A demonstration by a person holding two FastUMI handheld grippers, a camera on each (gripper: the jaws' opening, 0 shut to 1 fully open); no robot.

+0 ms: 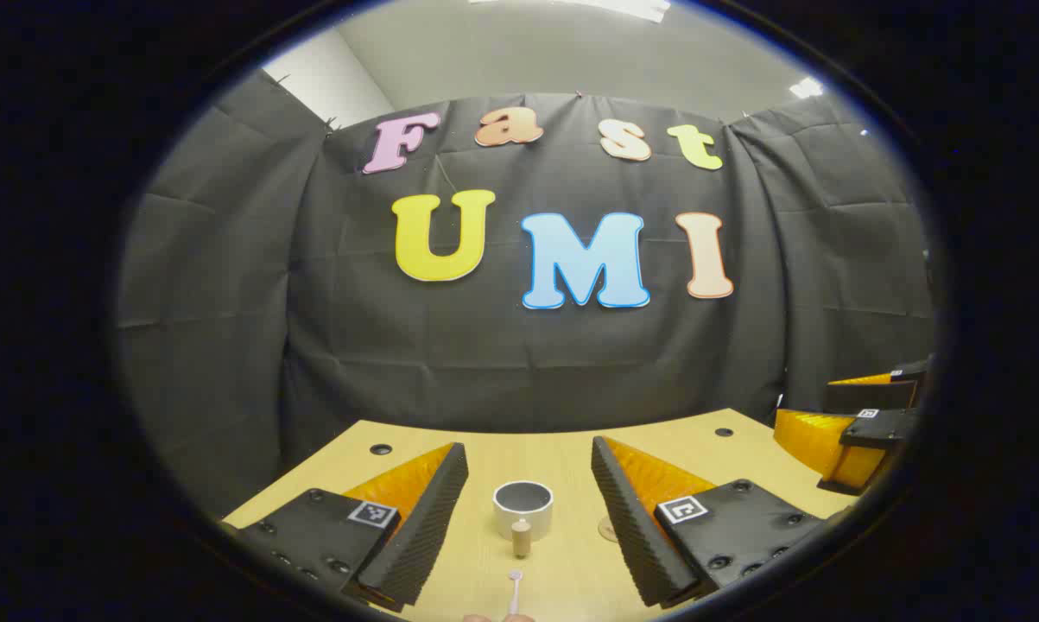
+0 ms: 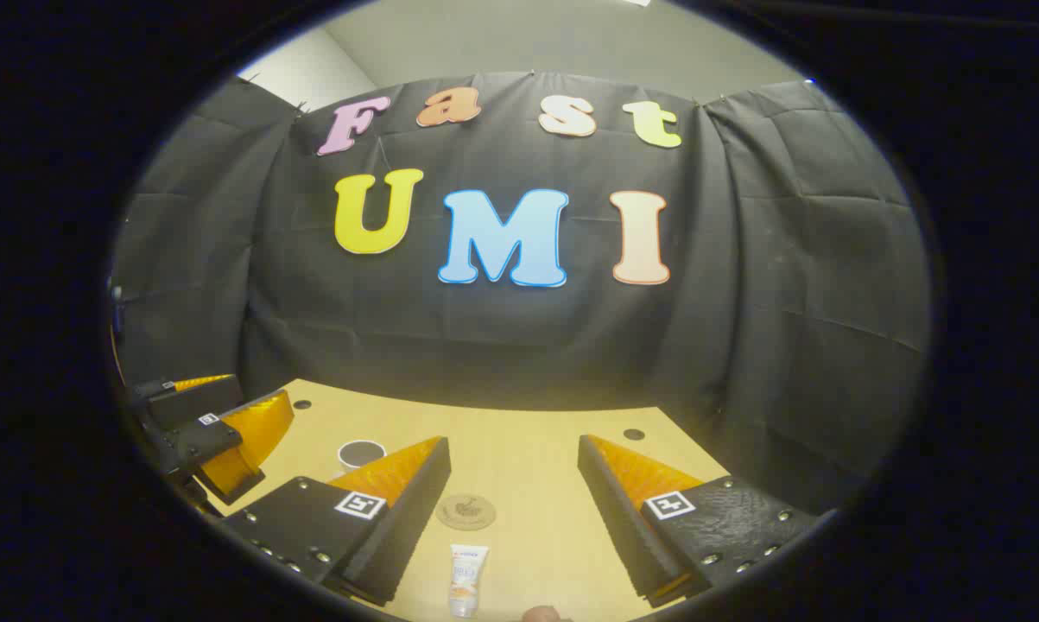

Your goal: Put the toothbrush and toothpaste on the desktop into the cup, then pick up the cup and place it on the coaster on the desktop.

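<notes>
Table [image 1: 562, 449]: pale wood, carrying everything; both tools hover low over its near edge.
Left tool [image 1: 529, 501]: fingers spread wide, holding nothing; the other tool shows at 3 o'clock, well apart.
Right tool [image 2: 513, 497]: fingers spread wide, holding nothing; the other tool shows at 9 o'clock near the table's far-left edge.
Cup [image 1: 522, 508]: white, upright, mouth open, dead ahead at 12 o'clock between the left tool's fingers; in the right gripper view it peeks past the finger at 10 o'clock.
Toothpaste [image 2: 466, 579]: small tube lying flat, long axis running toward 12 o'clock, cap end nearest the camera, between the right tool's fingers, slightly toward 7 o'clock. The right tool is the nearer one.
Coaster [image 2: 465, 511]: flat round disc just beyond the tube at 12 o'clock, bare.
Toothbrush [image 1: 516, 587]: thin pale stick, long axis toward 12 o'clock, in line with the cup; the left tool is nearer.
Wooden peg [image 1: 521, 537]: short upright piece just before the cup; I cannot tell what it is.
Hard to see: the toothbrush's near end and the tube's cap run off the bottom edge; something rounded at that edge is unclear.
</notes>
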